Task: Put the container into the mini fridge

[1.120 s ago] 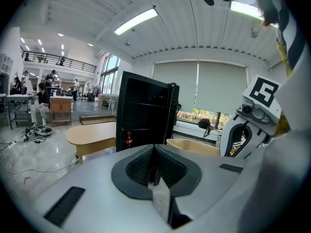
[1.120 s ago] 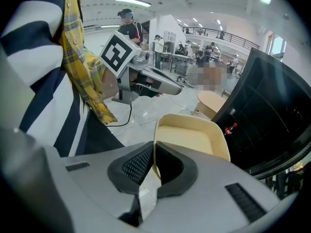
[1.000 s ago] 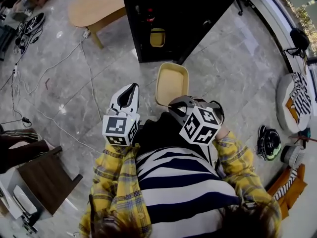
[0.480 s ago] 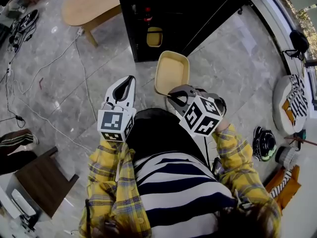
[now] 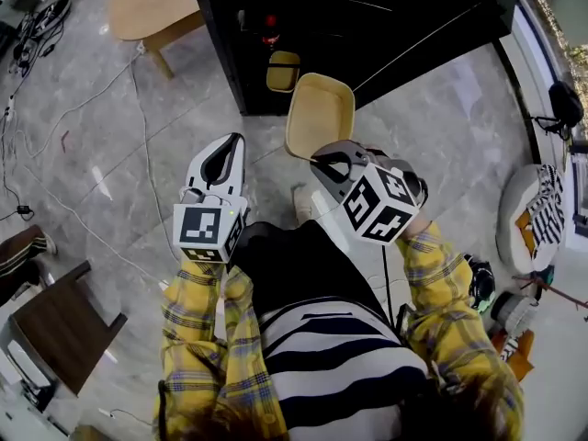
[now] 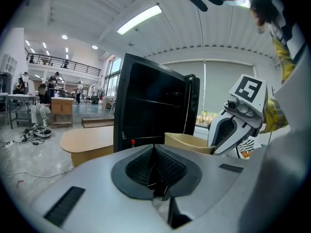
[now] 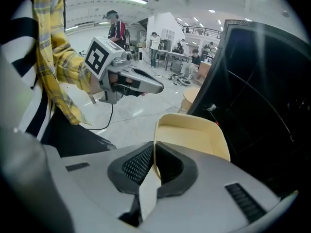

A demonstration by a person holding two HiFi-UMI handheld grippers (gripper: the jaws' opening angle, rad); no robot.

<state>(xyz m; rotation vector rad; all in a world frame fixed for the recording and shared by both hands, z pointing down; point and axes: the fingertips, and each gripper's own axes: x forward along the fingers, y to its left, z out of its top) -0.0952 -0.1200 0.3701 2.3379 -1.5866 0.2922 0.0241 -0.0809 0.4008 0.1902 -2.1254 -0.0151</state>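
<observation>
Marble floor (image 5: 73, 99), loose cables (image 5: 145, 145), one open black mini fridge (image 5: 386, 16). Right hand-held gripper (image 7: 154, 165) clamps the one tan container (image 5: 319, 116) by its rim; left hand-held gripper (image 6: 154, 171) is closed, empty.

From where I stand, the person in yellow plaid sleeves and a striped top faces the black mini fridge (image 5: 386, 26), which is open at the front with a yellow tub (image 5: 282, 70) inside. The right gripper (image 5: 323, 165) has the beige container (image 5: 320, 116) by its near rim, just before the opening. The left gripper (image 5: 223, 154) points forward beside it, apart from it. A wooden table (image 5: 152, 5) stands left of the fridge, and cables (image 5: 147, 154) trail over the grey floor
</observation>
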